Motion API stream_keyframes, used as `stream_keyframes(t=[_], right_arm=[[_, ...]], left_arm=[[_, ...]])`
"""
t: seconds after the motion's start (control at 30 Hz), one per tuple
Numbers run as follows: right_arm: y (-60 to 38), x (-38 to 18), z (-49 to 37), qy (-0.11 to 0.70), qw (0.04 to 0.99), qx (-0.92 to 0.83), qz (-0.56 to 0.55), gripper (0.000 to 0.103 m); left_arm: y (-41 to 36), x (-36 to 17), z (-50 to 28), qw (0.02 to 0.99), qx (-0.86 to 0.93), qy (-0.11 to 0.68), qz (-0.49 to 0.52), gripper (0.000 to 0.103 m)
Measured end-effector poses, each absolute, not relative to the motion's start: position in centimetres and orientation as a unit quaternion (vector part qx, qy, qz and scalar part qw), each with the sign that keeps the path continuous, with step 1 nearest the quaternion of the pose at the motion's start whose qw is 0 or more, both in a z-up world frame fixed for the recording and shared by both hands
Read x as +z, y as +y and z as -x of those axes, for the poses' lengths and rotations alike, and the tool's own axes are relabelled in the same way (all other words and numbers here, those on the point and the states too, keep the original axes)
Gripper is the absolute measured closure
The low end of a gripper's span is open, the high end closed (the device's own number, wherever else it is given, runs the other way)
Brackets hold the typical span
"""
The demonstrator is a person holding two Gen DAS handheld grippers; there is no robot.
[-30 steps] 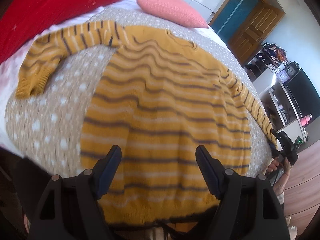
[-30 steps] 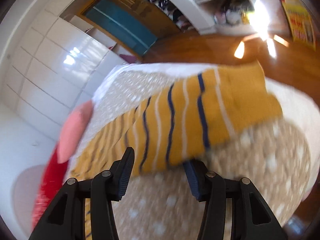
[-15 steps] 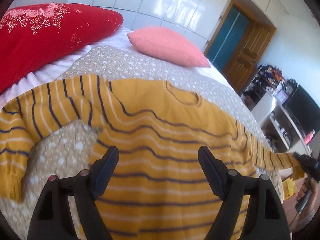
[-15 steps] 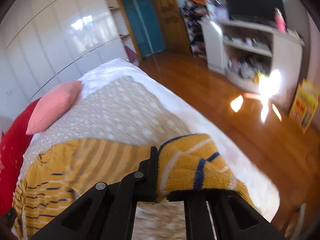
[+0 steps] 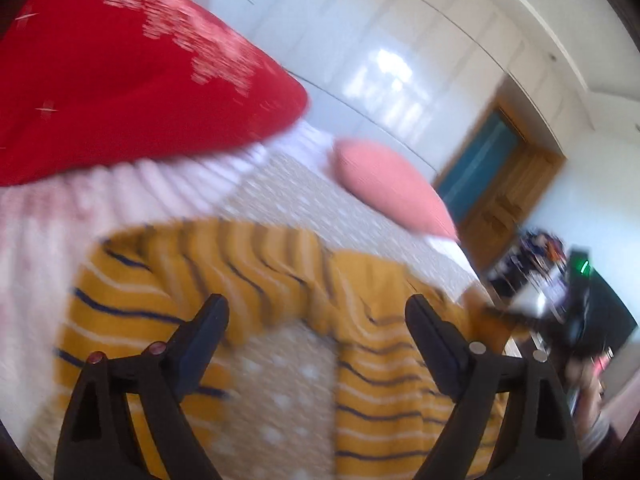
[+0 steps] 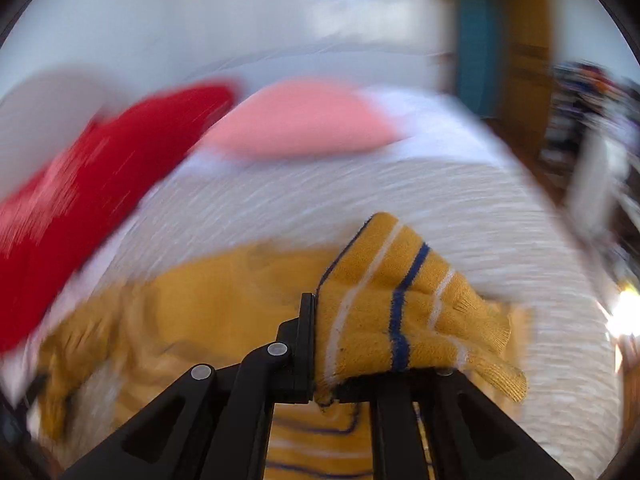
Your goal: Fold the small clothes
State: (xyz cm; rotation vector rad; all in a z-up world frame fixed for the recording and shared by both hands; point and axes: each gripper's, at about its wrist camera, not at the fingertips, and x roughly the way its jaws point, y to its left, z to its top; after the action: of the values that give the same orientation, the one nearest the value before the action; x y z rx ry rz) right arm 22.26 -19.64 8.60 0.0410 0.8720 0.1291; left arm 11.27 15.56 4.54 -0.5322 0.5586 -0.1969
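Sleeve-fold step — right gripper (image 6: pixel 320 344) clamped on the cuff (image 6: pixel 400 308), left gripper (image 5: pixel 316 336) wide open, empty, over the sweater (image 5: pixel 400 360) on the bed (image 5: pixel 280 208) — next, lay cuff across the body.

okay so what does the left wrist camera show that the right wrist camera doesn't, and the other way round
Only the left wrist view shows the left gripper, open and empty above the sweater's left sleeve, plus the polka-dot blanket between sleeve and body.

Only the right wrist view shows the right gripper shut on the cuff of the other sleeve, lifted off the bed.

Both show the yellow striped sweater, the red pillow, the pink pillow and the teal door. Both are motion-blurred.
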Motion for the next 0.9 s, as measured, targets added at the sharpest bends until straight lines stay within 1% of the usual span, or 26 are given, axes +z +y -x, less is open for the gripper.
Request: stream_keyframes(t=[0.03,0.1,0.13,0.17,0.23,0.37,0.43,0.5,0.57,0.6,0.63,0.67,0.8,0.9], right_arm=[[-16.6,6.8,-22.7,0.451,0.886,0.104,0.007,0.093],[-13.0,4.9,-22.4,0.469,0.871,0.129,0.066,0.09],[-11.7,4.3,-22.1,0.469,0.869,0.127,0.095,0.081],[-11.0,4.0,-21.7,0.467,0.868,0.127,0.111,0.068],[-10.8,4.0,-21.2,0.463,0.87,0.127,0.115,0.059],[-12.1,5.0,-20.4,0.457,0.876,0.12,0.095,0.059],[-12.0,5.7,-20.4,0.443,0.885,0.101,0.106,0.059],[-10.8,6.4,-20.8,0.415,0.893,0.042,0.171,0.058],[-8.8,6.9,-21.2,0.37,0.897,0.016,0.243,0.058],[-7.4,7.0,-21.1,0.349,0.897,0.02,0.271,0.055],[-6.7,6.9,-21.0,0.344,0.896,0.032,0.28,0.049],[-5.2,6.4,-20.5,0.344,0.889,0.064,0.295,0.046],[-2.2,3.7,-17.0,0.35,0.853,0.152,0.356,0.046],[-2.4,2.4,-14.6,0.376,0.831,0.188,0.365,0.045]], left_arm=[[16.1,4.2,-11.5,0.92,-0.085,0.277,0.265,0.013],[17.4,3.5,-12.0,0.908,-0.085,0.29,0.289,0.013],[17.9,3.3,-12.2,0.903,-0.086,0.294,0.301,0.013],[18.2,3.1,-12.3,0.9,-0.085,0.295,0.308,0.013],[18.7,3.0,-12.5,0.897,-0.086,0.296,0.318,0.013],[18.6,3.1,-12.3,0.895,-0.084,0.293,0.324,0.012],[18.4,3.1,-12.3,0.895,-0.084,0.296,0.323,0.012],[18.1,3.2,-12.2,0.896,-0.083,0.297,0.319,0.012],[18.5,3.6,-11.8,0.902,-0.069,0.29,0.312,0.012],[19.0,3.8,-11.6,0.906,-0.051,0.282,0.31,0.012],[19.6,4.0,-11.3,0.91,-0.032,0.274,0.31,0.012],[20.4,4.1,-11.1,0.911,-0.014,0.267,0.313,0.012],[23.7,3.2,-11.0,0.901,0.031,0.264,0.344,0.012],[24.6,2.4,-11.2,0.886,0.021,0.275,0.373,0.012]])
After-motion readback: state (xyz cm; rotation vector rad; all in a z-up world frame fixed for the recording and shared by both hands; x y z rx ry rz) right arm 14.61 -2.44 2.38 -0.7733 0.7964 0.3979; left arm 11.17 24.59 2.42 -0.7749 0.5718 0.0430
